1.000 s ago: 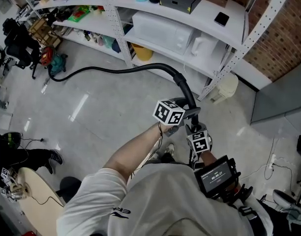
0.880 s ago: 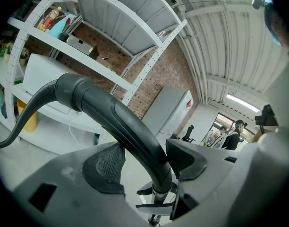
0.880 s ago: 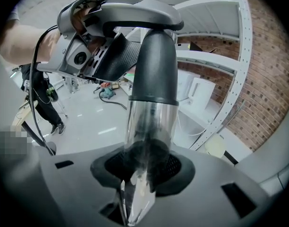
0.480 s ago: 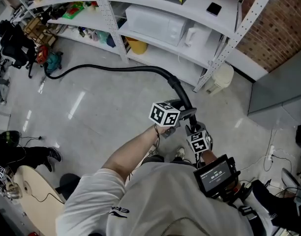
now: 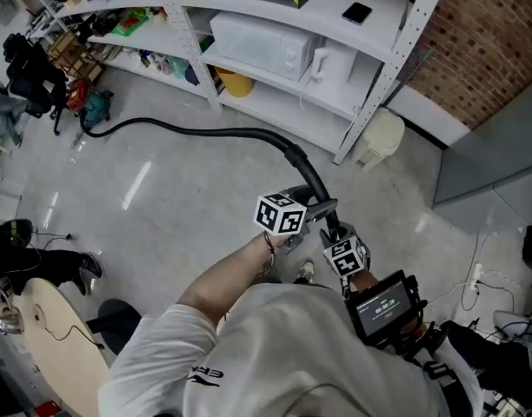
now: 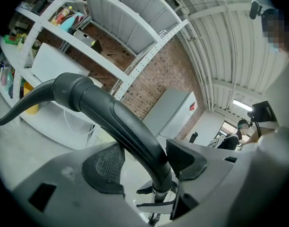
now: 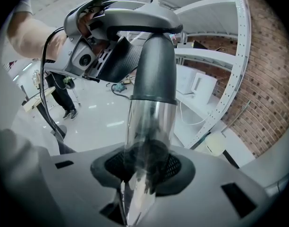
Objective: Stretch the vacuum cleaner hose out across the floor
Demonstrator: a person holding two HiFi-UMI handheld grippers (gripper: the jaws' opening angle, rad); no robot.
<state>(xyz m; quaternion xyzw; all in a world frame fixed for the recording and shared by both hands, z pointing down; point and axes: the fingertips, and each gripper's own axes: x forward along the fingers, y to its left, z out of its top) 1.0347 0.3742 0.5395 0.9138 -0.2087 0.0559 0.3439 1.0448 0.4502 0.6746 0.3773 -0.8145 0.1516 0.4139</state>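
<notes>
The black vacuum hose (image 5: 188, 131) lies in a long curve over the grey floor, from the clutter at the far left up to its rigid curved handle (image 5: 305, 174). My left gripper (image 5: 316, 208) is shut on that handle; in the left gripper view the black handle (image 6: 121, 122) fills the gap between the ribbed pads (image 6: 106, 164). Just below it, my right gripper (image 5: 334, 233) is shut on the shiny metal tube (image 7: 147, 126) that leaves the handle's grey collar (image 7: 154, 70). The hose's far end is hidden among things by the shelves.
White shelving (image 5: 275, 85) with a microwave (image 5: 257, 46) stands along the far wall, and a white bin (image 5: 379, 139) sits at its right foot. A brick wall (image 5: 483, 42) and a grey panel (image 5: 501, 163) are on the right. Cables (image 5: 475, 285) lie on the floor at right, a round wooden table (image 5: 49, 337) at lower left.
Both grippers, with the handle, have shifted left and nearer to me in the head view. The shelving has slid away, and the hose lies drawn out longer.
</notes>
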